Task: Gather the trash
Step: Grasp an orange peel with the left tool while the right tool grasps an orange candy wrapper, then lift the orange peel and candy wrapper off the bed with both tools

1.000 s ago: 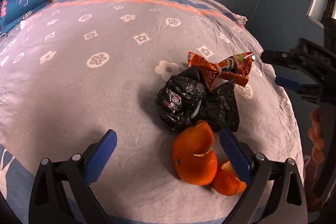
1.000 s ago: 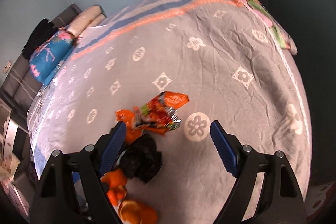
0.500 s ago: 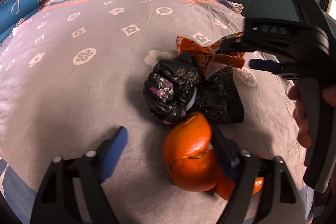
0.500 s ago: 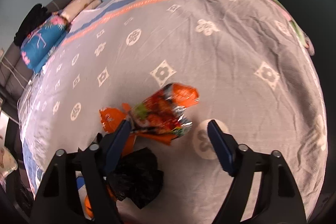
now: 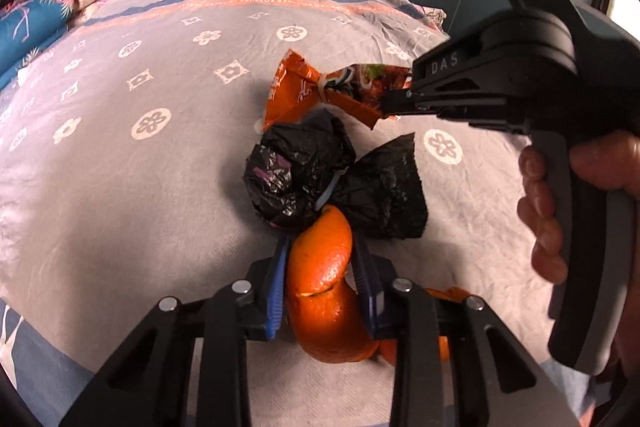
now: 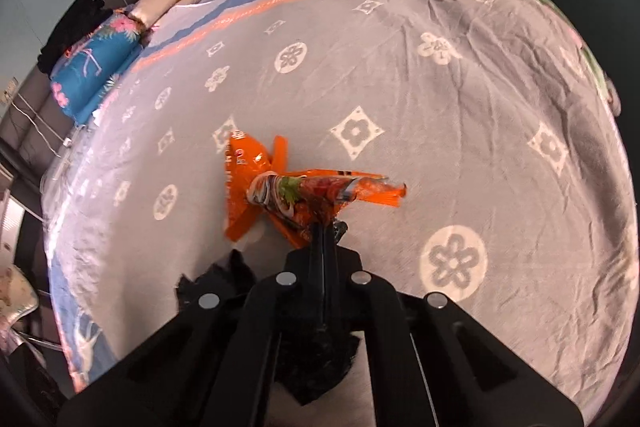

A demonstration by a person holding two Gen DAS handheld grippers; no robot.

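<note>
**Two grasps made, 1 item left on the bed**

While both grippers work over the patterned bedspread (image 6: pixel 460 99), each has just been closing its jaws and now pinches 1 piece of trash. At the bottom of the left wrist view, the left gripper (image 5: pixel 322 259) clamps its blue pads against the 2 sides of the orange peel (image 5: pixel 326 287); the peel stands curled between them, its lower part resting on the bedspread, its upper tip touching the black plastic bag (image 5: pixel 336 179). A smaller scrap of peel (image 5: pixel 450 294) shows just behind the gripper's right finger, apparently outside the grasp.

From the right of that view, the right gripper (image 5: pixel 394 103), held by the person's hand (image 5: pixel 560 195), reaches in; its jaws are pressed fully together on the near edge of the orange snack wrapper (image 5: pixel 320 87). In the right wrist view the same wrapper (image 6: pixel 304 195) fans out from the closed fingertips, lying on or barely off the cloth; which of the 2 cannot be told.

Progress, as a judgement: 2 of the 3 main items are gripped but neither is clearly lifted, and no bin or collecting bag is visible. Remaining work appears to be lifting both pieces away, then returning for the crumpled black bag, which lies untouched by either gripper between the peel and the wrapper, and for the loose scrap. Pillows (image 6: pixel 96 67) at the head of the bed play no part.
</note>
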